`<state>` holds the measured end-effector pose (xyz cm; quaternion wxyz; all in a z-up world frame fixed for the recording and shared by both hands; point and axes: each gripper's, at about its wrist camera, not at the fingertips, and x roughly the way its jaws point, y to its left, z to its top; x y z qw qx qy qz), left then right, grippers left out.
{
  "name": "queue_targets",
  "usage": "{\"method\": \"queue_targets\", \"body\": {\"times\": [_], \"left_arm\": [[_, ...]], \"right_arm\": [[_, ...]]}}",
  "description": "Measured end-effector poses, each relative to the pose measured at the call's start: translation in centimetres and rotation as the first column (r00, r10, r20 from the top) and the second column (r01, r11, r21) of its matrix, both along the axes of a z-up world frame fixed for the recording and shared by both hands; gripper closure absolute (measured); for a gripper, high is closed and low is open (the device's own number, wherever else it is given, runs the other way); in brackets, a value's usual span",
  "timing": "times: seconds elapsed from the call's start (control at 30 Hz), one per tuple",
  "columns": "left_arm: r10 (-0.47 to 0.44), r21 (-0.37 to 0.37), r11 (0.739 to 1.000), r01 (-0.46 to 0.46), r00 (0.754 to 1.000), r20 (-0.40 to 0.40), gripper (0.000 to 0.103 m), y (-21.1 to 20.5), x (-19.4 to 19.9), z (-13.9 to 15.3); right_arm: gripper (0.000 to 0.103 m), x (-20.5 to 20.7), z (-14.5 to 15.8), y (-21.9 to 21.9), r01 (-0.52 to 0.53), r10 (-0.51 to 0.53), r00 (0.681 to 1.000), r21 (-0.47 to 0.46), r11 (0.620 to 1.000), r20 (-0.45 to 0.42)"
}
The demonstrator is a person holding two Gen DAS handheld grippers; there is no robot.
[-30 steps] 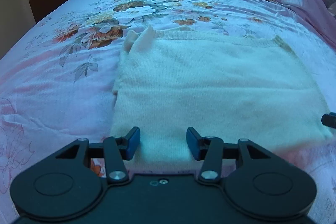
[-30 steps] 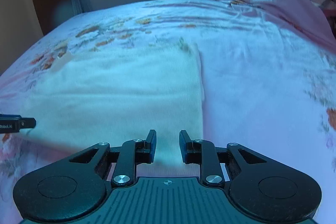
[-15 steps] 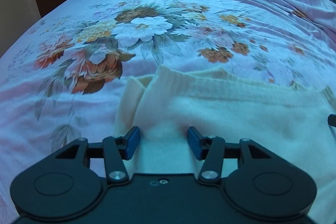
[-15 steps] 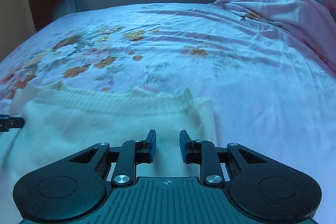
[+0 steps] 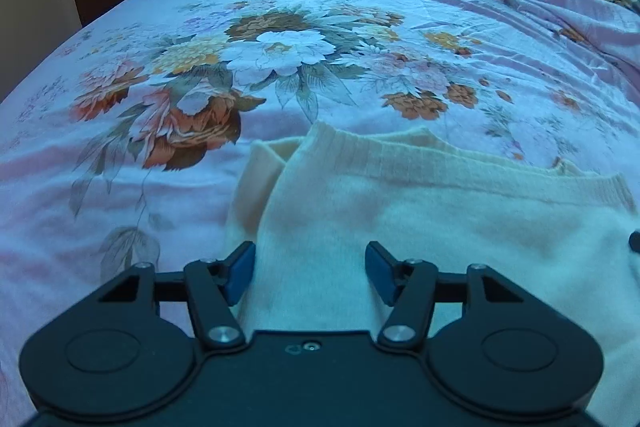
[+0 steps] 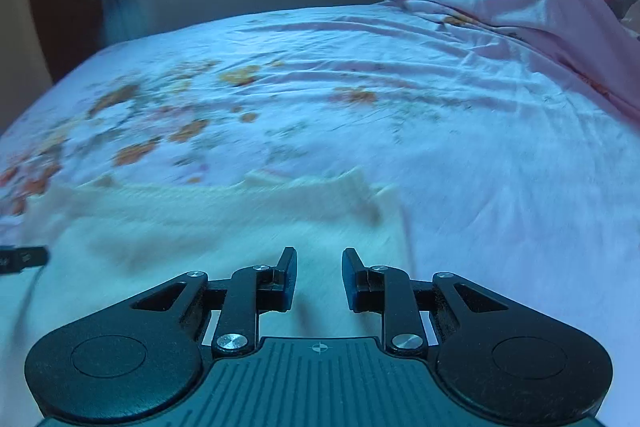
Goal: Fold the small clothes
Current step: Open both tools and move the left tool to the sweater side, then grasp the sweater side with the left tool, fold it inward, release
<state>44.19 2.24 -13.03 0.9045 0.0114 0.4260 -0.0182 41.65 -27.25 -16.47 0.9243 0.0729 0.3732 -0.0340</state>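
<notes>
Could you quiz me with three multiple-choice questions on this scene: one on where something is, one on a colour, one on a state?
1. Where does the cream sweater lie?
A. on the floral bedsheet
B. on a chair
C. on the floor

2. What colour are the left gripper's finger pads?
A. red
B. blue
C. yellow

3. How does the right gripper stand?
A. shut on the sweater
B. holding a hanger
C. open, over the sweater

Answers:
1. A, the knit lies flat on the flowered sheet, its ribbed edge towards the far side.
2. B, both pads show blue against the black frame.
3. C, a gap shows between its fingers with cream fabric visible through it.
</notes>
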Motion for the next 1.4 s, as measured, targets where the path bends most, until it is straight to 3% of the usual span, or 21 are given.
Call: {"method": "queue_targets", "body": {"times": [0.1,0.17,0.2,0.4,0.6,0.7,0.8,0.87,1.0,1.17,1.33,1.4], "left_arm": [[-0.001,-0.031,1.000,0.001,1.000,0.003,0.046,0.7,-2.3,0.8],[0.004,-0.026,1.000,-0.004,1.000,0.008,0.045,1.2,-3.6,1.3],[-0.002,-0.032,0.999,0.002,1.000,0.007,0.045,1.5,-4.1,1.5],[0.043,-0.037,0.998,-0.043,0.999,0.011,0.045,3.9,-6.1,2.1],[0.106,-0.072,0.992,-0.107,0.994,-0.016,0.043,7.0,-6.0,1.6],[0.120,-0.145,0.982,-0.125,0.992,-0.047,0.041,8.5,-5.5,0.8],[0.084,-0.269,0.957,-0.113,0.990,-0.118,0.033,9.5,-4.6,-0.6],[0.073,-0.304,0.947,-0.106,0.991,-0.116,0.027,9.7,-4.3,-1.2],[0.027,-0.388,0.919,-0.071,0.993,-0.118,0.027,9.7,-3.9,-1.7],[-0.023,-0.470,0.882,-0.035,0.993,-0.116,0.043,9.3,-3.4,-2.4],[-0.009,-0.583,0.809,-0.071,0.991,-0.133,0.073,9.7,-2.5,-3.4],[-0.001,-0.616,0.782,-0.090,0.989,-0.146,0.080,9.8,-2.3,-3.8]], "right_arm": [[0.071,-3.4,0.3,2.1,-0.053,0.052,0.999,0.015,0.998,0.008],[0.050,-5.3,0.3,3.2,-0.078,0.078,0.997,0.022,0.997,0.016],[0.049,-6.2,0.4,3.7,-0.089,0.088,0.996,0.022,0.996,0.021],[0.049,-9.3,0.2,5.8,-0.128,0.128,0.992,0.025,0.991,0.011],[0.048,-9.5,0.3,6.9,-0.146,0.146,0.989,0.032,0.989,0.010],[0.048,-8.8,0.4,7.1,-0.149,0.149,0.989,0.030,0.988,0.011],[0.049,-7.9,0.3,7.3,-0.149,0.148,0.989,0.045,0.988,0.013],[0.049,-7.6,0.0,7.4,-0.152,0.152,0.988,0.050,0.987,0.012],[0.048,-7.3,-0.6,7.5,-0.152,0.151,0.988,0.058,0.987,0.008],[0.048,-7.2,-1.0,7.4,-0.150,0.150,0.989,0.062,0.987,0.014],[0.048,-7.2,-1.2,7.3,-0.150,0.149,0.989,0.065,0.987,0.022],[0.048,-7.1,-1.2,7.3,-0.154,0.152,0.988,0.060,0.986,0.025]]}}
